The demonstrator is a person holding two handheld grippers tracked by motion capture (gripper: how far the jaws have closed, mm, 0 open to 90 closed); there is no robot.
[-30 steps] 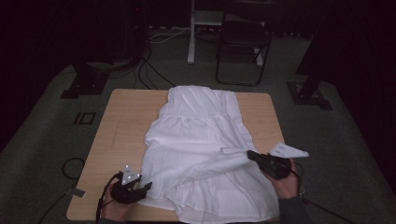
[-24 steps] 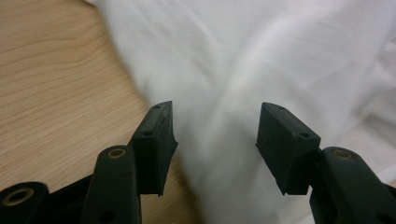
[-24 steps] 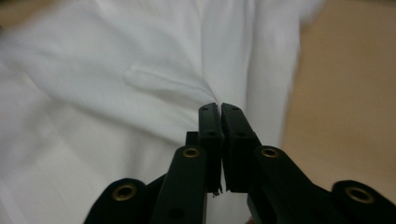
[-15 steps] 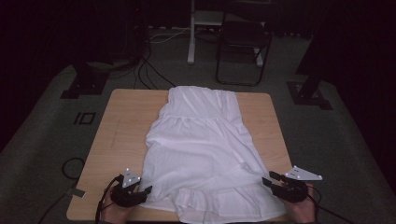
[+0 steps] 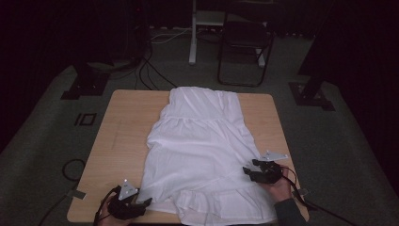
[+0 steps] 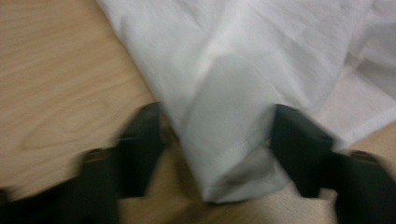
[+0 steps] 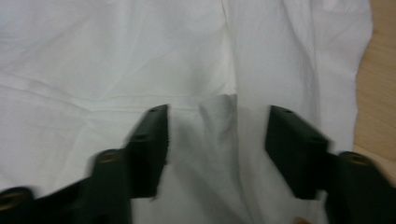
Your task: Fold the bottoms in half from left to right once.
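A white dress [image 5: 202, 146] lies spread flat on the wooden table [image 5: 122, 132], hem toward the near edge. At the hem's near left corner sits my left gripper [image 5: 147, 202]. In the left gripper view its jaws [image 6: 217, 135] stand apart around a folded corner of cloth [image 6: 229, 140], open. My right gripper [image 5: 245, 170] rests low at the dress's right edge. Its jaws [image 7: 217, 140] have just been closing a little. They straddle a small raised ridge of fabric [image 7: 219, 116], and there are gaps on both sides.
Bare wood runs along the table's left side and in a narrow strip on the right [image 5: 277, 136]. A dark chair [image 5: 244, 42] and a white stand post [image 5: 193, 33] are behind the table. Cables [image 5: 70, 167] and black stand bases [image 5: 84, 87] lie on the floor.
The right gripper, which held the dress's right edge lifted over the cloth, let it go and moved right and down to the edge. The dress now lies flat. The left gripper stayed put.
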